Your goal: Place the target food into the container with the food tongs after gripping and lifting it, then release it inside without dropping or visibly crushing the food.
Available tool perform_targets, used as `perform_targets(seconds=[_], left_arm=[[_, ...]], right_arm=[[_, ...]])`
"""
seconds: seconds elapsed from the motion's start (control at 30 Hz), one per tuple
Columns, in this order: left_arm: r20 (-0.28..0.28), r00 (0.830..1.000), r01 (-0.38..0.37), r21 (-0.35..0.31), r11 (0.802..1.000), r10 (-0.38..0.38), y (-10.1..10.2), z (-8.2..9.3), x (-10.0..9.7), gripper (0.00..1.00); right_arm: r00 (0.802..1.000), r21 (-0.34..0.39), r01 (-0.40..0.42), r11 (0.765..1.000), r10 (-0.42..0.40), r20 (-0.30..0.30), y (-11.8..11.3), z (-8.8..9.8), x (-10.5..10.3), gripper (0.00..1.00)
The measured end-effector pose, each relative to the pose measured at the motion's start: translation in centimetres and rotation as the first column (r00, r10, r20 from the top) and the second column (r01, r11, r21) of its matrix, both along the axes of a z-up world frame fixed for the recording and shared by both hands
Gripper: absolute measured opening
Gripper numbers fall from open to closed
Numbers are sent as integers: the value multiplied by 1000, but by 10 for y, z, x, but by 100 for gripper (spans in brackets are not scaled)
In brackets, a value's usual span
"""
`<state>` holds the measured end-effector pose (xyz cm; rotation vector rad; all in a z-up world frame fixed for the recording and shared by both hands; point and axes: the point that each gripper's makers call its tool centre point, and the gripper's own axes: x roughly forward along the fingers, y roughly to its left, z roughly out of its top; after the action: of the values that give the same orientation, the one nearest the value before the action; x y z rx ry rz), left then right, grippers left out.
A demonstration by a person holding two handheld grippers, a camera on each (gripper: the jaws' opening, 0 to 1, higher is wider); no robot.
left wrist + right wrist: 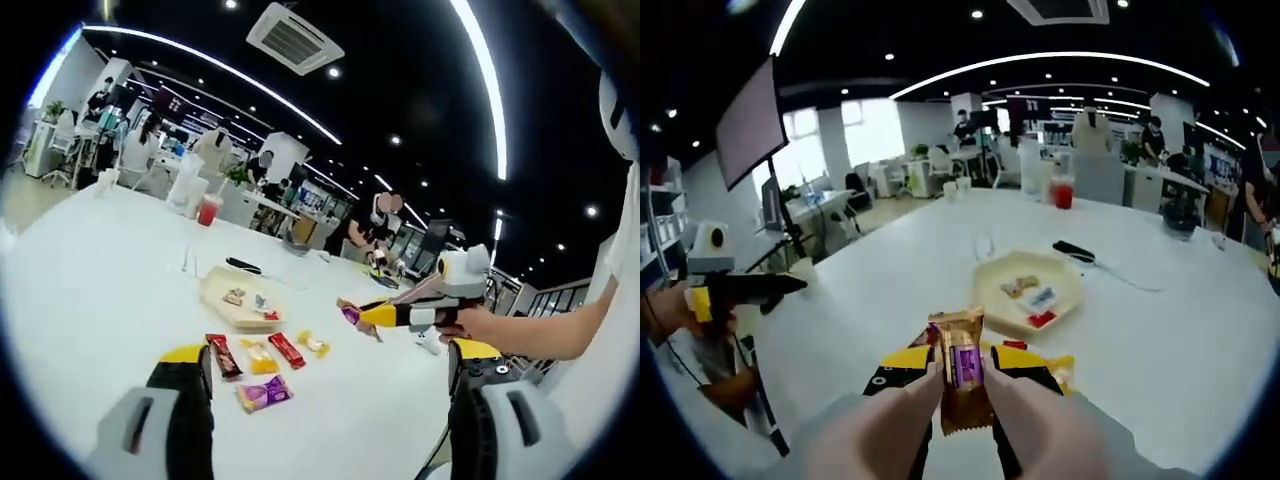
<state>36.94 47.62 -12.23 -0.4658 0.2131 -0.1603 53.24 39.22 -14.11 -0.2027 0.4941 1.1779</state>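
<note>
Crinkly foil snack packet [960, 375] pinched by right hand-held gripper [962, 372]; left hand-held gripper [330, 375] gapes above glossy table [90, 300].

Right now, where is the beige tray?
In the right gripper view the beige tray lies on the white table, beyond the snack packet clamped in the right gripper.

The right gripper [962, 372] is raised with its 2 jaws closed on a snack packet [961, 370]; a bare hand [487, 325] and forearm hold it. The left gripper [330, 375] is held level, its 2 jaws spread wide apart.
</note>
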Motion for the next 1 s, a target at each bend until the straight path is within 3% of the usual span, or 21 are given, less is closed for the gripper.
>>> perform_targets(seconds=[0.13, 0.33, 0.47, 1.0], left_arm=[[4, 1000, 6, 10, 1000, -6, -1, -1, 4, 99], [42, 999, -8, -11, 1000, 9, -2, 10, 5, 99], [-1, 1000, -8, 6, 1000, 8, 4, -4, -2, 99], [9, 1000, 10, -4, 1000, -10, 7, 3, 10, 99]], right_arm=[[1000, 7, -6, 1000, 6, 14, 1, 5, 6, 21], [1000, 10, 2, 1000, -2, 21, 0, 6, 14, 21], [1000, 8, 5, 1000, -6, 12, 3, 2, 19, 21], [1000, 6, -6, 1000, 6, 1, 17, 1, 27, 21]])
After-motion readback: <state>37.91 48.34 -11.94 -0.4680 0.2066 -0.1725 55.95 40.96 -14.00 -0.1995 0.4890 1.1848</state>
